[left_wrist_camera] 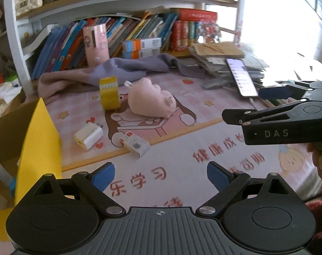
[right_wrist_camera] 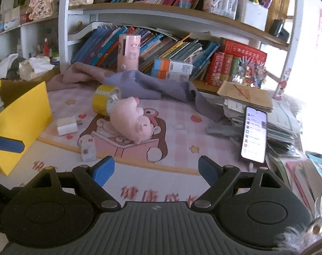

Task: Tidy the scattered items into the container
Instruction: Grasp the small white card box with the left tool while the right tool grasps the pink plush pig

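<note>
A pink plush pig (left_wrist_camera: 152, 102) (right_wrist_camera: 130, 120) lies mid-mat. A yellow tape roll (left_wrist_camera: 108, 92) (right_wrist_camera: 105, 99) stands just behind it. A white charger plug (left_wrist_camera: 88, 135) (right_wrist_camera: 67, 125) lies left of it, and a small white box (left_wrist_camera: 136, 145) (right_wrist_camera: 88, 150) lies nearer. A yellow-sided cardboard box (left_wrist_camera: 41, 148) (right_wrist_camera: 23, 119) stands at the left. My left gripper (left_wrist_camera: 161, 175) is open and empty above the mat's near edge. My right gripper (right_wrist_camera: 156, 170) is open and empty; it also shows in the left wrist view (left_wrist_camera: 252, 104) at the right.
A grey and mauve cloth (left_wrist_camera: 127, 68) (right_wrist_camera: 139, 82) lies at the back of the mat. A lit phone (left_wrist_camera: 241, 77) (right_wrist_camera: 254, 135) leans on a pile of papers (right_wrist_camera: 245, 95) at the right. A bookshelf (right_wrist_camera: 161, 42) and a pink canister (left_wrist_camera: 96, 44) stand behind.
</note>
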Tool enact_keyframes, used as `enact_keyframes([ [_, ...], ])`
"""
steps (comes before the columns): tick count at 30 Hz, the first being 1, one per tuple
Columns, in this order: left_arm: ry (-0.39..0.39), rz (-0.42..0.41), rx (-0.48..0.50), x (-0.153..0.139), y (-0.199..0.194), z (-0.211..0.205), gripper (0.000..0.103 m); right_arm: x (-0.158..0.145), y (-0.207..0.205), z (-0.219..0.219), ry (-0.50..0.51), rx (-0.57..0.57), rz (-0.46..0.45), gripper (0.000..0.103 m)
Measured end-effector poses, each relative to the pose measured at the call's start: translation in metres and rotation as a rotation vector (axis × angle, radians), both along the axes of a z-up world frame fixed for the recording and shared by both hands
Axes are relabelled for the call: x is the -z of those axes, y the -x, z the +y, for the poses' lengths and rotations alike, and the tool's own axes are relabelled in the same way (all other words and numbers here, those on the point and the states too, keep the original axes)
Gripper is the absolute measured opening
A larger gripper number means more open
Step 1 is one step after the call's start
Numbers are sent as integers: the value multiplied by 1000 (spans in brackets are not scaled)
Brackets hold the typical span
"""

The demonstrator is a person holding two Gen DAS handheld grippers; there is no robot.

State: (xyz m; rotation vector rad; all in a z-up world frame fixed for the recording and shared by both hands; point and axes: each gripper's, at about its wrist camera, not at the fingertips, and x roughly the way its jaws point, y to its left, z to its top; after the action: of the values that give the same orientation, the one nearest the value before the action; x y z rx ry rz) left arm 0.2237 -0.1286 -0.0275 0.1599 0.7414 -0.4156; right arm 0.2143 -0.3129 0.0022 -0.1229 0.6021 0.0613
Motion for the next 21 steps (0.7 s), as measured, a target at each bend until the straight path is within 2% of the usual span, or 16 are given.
enact_keyframes([
  [9, -7, 37, -157, 9, -58, -13, 93, 13, -81, -18, -62, -122, 5, 86],
  [17, -39, 145, -259, 51, -105, -21, 60, 32, -146, 0, -35, -260, 18, 86],
  [21, -26, 181, -306, 64, -120, -23, 57, 45, -166, 11, -4, -310, 22, 86],
])
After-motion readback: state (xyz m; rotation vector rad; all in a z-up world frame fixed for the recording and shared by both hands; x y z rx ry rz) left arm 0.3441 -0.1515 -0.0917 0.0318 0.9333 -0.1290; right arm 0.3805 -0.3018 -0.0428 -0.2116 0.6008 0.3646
